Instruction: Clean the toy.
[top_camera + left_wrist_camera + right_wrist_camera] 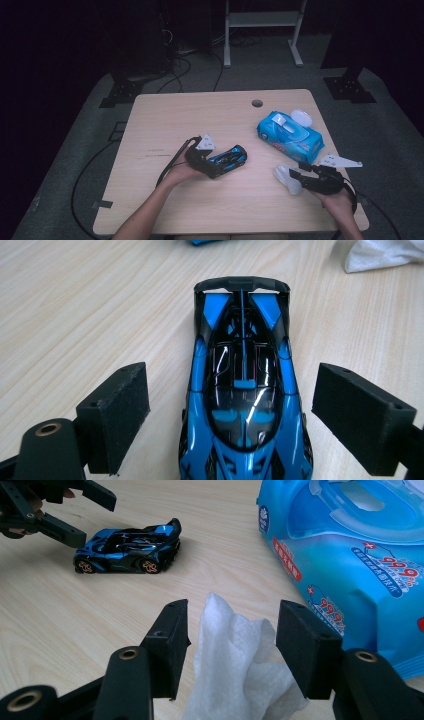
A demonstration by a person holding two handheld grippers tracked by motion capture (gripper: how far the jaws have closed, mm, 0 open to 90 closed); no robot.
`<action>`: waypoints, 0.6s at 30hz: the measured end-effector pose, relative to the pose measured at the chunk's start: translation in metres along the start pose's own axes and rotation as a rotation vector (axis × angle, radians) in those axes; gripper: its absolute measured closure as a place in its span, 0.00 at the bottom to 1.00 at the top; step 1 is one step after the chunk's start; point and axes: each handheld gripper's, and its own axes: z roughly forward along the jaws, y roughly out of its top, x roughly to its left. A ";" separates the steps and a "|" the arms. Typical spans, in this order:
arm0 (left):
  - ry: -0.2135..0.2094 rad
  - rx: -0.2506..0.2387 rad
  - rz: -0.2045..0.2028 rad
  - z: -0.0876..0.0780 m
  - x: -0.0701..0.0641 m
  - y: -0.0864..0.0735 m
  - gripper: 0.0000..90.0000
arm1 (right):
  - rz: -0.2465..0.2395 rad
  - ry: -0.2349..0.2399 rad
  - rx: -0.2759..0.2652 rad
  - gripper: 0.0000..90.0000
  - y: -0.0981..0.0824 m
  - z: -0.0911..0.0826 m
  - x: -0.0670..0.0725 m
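Blue-black toy car (229, 160) on its wheels on the table, crumpled white wipe (240, 665) lying near it.

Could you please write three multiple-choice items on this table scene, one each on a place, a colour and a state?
1. Where does the white wipe lie?
A. between the right tool's pads
B. on the toy car
C. inside the pack

2. What colour is the toy car?
A. red and white
B. blue and black
C. all yellow

3. How does the lid of the wipes pack stand?
A. sealed
B. torn off
C. flipped open

Answers: 1 A, the right gripper view shows it between the pads. 2 B, its body is blue with black panels. 3 C, the white flap stands raised off the pack's top.
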 end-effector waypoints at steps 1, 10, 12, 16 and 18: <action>0.001 -0.002 -0.001 -0.002 0.000 -0.001 0.16 | 0.002 0.001 -0.001 0.51 0.000 0.000 0.000; 0.013 -0.026 -0.010 -0.024 -0.004 -0.009 0.15 | 0.005 0.006 -0.009 0.48 0.000 -0.006 0.003; 0.018 -0.034 -0.016 -0.029 -0.005 -0.012 0.15 | 0.008 0.008 -0.013 0.48 -0.001 -0.008 0.003; 0.027 -0.034 -0.022 -0.039 -0.006 -0.018 0.14 | 0.010 0.001 -0.012 0.47 -0.004 -0.010 0.004; 0.032 -0.032 -0.026 -0.043 -0.006 -0.020 0.14 | 0.015 -0.001 -0.016 0.46 -0.006 -0.011 0.004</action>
